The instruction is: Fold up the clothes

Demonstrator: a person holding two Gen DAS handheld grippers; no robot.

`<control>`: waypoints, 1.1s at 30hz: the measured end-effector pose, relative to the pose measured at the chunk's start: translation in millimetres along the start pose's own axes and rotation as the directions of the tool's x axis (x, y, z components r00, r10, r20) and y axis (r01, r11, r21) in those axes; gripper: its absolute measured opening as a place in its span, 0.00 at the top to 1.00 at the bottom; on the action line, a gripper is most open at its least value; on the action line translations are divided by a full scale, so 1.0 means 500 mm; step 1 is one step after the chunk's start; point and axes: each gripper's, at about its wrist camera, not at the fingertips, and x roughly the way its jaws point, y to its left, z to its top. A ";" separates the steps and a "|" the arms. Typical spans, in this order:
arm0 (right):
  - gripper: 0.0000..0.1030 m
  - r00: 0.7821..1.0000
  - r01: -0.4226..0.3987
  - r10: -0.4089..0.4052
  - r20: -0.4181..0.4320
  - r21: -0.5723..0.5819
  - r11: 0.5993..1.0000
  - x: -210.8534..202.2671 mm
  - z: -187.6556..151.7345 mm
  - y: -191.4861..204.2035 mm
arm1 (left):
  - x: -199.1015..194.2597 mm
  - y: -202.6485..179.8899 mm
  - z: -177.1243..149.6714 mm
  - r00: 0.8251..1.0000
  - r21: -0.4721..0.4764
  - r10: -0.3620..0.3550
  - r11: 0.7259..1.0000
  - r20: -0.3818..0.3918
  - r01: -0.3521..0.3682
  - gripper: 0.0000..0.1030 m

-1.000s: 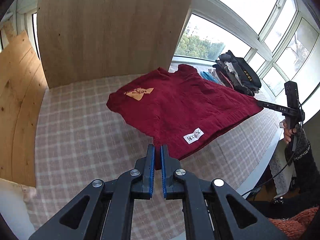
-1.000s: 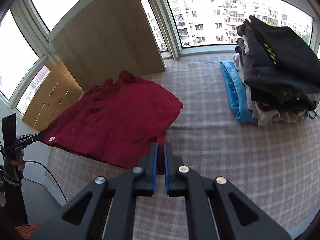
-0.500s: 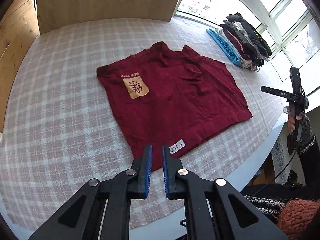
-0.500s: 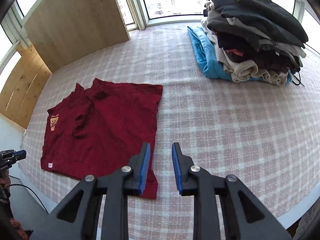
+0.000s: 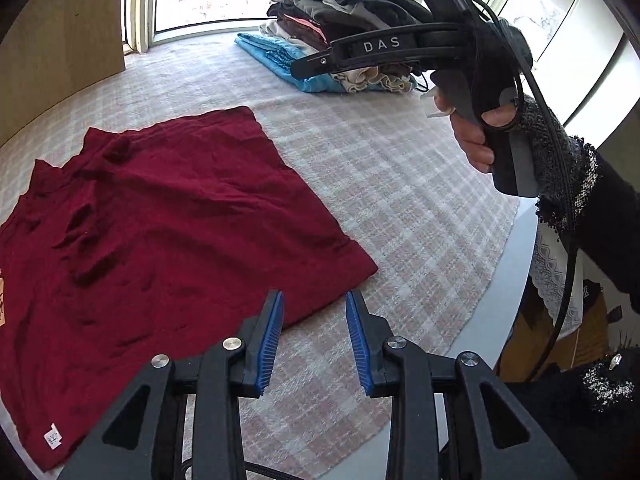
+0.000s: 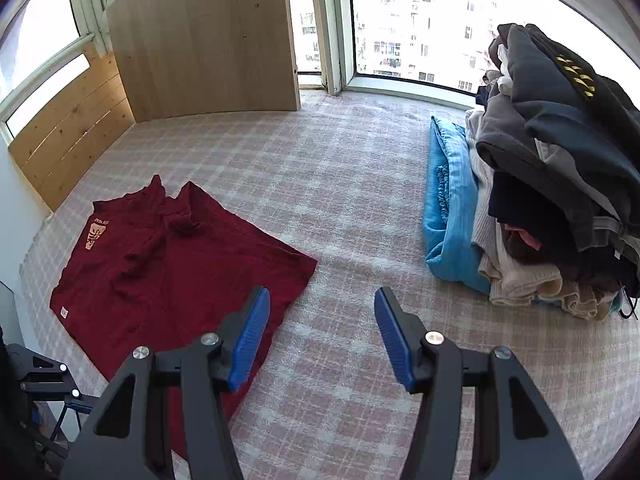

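Left wrist view: we see a plaid cloth-covered table (image 5: 400,208) by bright windows; the wrinkled red shirt (image 5: 160,240) lies flat at left, its hem toward us. Our left gripper (image 5: 314,336) hangs released.

Right wrist view: the shirt (image 6: 168,264) lies lower left, collar pointing toward the wooden panel (image 6: 200,36); our right gripper (image 6: 322,336) gapes empty beside the stacked clothes (image 6: 560,184).

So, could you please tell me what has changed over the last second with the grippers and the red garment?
Both grippers have let go. A second ago each was shut on an edge of the red garment, holding it stretched above the table. Now it lies spread flat on the checked cloth, and the left gripper and right gripper are open and clear of it. The clothes pile stayed put.
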 end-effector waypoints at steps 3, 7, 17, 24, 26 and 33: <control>0.47 0.999 -0.046 0.046 -0.025 -0.011 0.999 0.035 0.008 -0.027 | 0.047 -0.049 0.020 1.000 -0.006 -0.009 1.000 -0.008 0.009 0.71; 0.48 0.996 -0.083 0.082 -0.040 -0.035 0.996 0.069 0.019 -0.039 | 0.113 -0.093 0.035 0.999 -0.019 0.033 0.999 -0.037 -0.034 0.70; 0.48 0.987 -0.132 0.124 -0.098 -0.082 0.988 0.145 0.033 -0.018 | 0.098 -0.063 0.031 0.992 -0.137 0.130 0.982 -0.009 -0.130 0.94; 0.47 0.984 -0.148 0.132 -0.123 -0.131 0.980 0.178 0.034 0.025 | 0.063 -0.046 0.014 0.989 -0.192 0.144 0.972 0.019 -0.138 0.95; 0.47 0.983 -0.155 0.139 -0.122 -0.133 0.979 0.179 0.036 0.033 | 0.062 -0.042 0.019 0.989 -0.196 0.147 0.970 0.018 -0.141 0.95; 0.93 0.978 -0.195 0.183 -0.103 -0.111 0.975 0.170 0.046 0.049 | 0.038 -0.025 0.023 0.991 -0.224 0.123 0.968 0.043 -0.111 0.95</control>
